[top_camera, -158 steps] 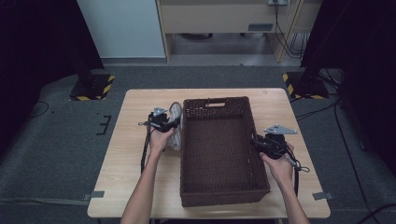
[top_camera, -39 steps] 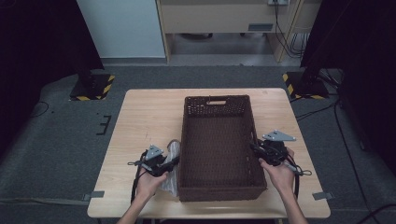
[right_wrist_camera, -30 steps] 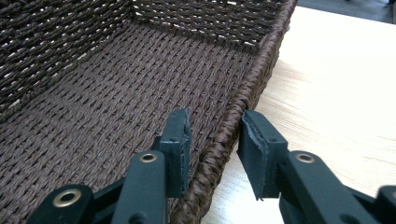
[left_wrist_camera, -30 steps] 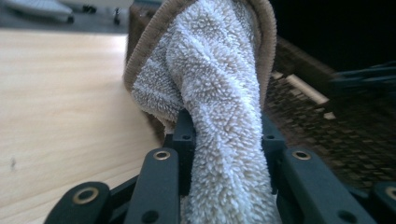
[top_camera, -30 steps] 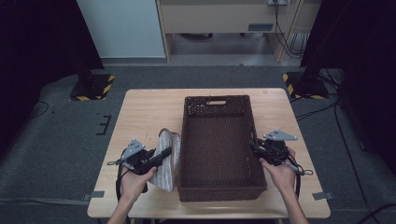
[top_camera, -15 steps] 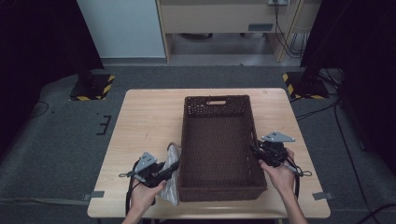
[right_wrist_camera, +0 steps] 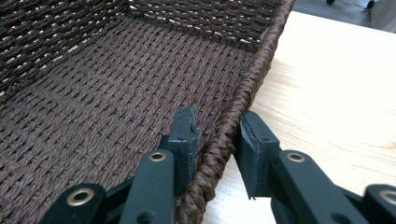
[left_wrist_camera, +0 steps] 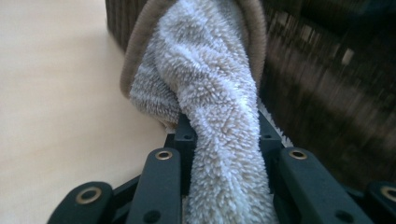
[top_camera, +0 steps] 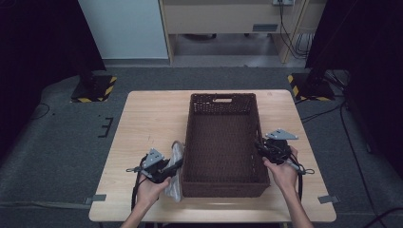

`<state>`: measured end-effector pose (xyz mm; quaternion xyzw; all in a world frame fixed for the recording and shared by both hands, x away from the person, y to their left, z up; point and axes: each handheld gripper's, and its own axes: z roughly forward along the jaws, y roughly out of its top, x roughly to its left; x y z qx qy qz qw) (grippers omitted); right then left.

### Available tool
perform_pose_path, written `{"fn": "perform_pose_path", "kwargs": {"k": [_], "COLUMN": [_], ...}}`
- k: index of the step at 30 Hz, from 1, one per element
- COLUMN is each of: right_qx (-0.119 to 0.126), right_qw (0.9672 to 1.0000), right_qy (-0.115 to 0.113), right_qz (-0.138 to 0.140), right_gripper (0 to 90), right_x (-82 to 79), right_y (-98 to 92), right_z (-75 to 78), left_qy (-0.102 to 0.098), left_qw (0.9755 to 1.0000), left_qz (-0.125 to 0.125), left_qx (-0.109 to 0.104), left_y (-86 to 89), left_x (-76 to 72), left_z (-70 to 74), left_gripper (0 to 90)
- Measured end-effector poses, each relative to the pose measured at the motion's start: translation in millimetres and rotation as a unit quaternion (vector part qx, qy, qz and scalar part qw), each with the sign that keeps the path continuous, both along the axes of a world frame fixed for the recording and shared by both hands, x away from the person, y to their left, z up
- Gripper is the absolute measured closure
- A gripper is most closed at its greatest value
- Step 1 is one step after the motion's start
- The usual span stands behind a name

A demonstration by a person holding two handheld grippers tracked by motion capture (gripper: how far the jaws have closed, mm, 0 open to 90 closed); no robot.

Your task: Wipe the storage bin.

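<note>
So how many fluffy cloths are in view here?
1. A single grey fluffy cloth with a brown edge, clamped in the left claw, lies on the table against the outer left wall of the brown woven basket. Nothing lies inside the basket.

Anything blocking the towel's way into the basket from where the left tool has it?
Only the basket's own left wall. The towel hangs clamped in the left tool on the table just outside that wall, so it has to clear the rim. The basket floor is bare. The right tool straddles the right rim, out of the path.
</note>
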<state>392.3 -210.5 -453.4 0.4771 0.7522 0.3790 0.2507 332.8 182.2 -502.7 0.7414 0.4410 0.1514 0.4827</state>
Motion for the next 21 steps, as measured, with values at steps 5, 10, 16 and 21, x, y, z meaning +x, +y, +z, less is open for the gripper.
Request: {"fn": "perform_pose_path", "kwargs": {"k": [5, 10, 16, 21], "right_qx": [0.005, 0.016, 0.040, 0.004], "right_qw": [1.0000, 0.9999, 0.9986, 0.9991], "right_qy": [0.001, -0.003, -0.017, 0.002], "right_qz": [0.001, 0.004, 0.030, 0.043], "right_gripper": [68.2, 62.5, 59.2, 67.2], "right_x": [-0.5, -4.1, -18.5, -26.3], "right_y": [-0.6, -3.2, -13.3, -10.5], "right_z": [0.1, 3.8, 21.0, 16.4], "left_qy": [0.026, 0.005, -0.026, -0.010], "left_qw": [0.9996, 0.9997, 0.9982, 0.9980], "left_qz": [-0.002, 0.009, -0.005, -0.018], "left_qx": [0.011, -0.022, -0.054, -0.060], "left_y": [4.1, 17.2, 25.3, 14.9], "left_x": [-0.6, -2.1, -23.7, -42.7], "left_z": [-11.4, 10.9, 42.0, 35.4], "left_gripper": [69.1, 68.6, 67.9, 66.8]}}
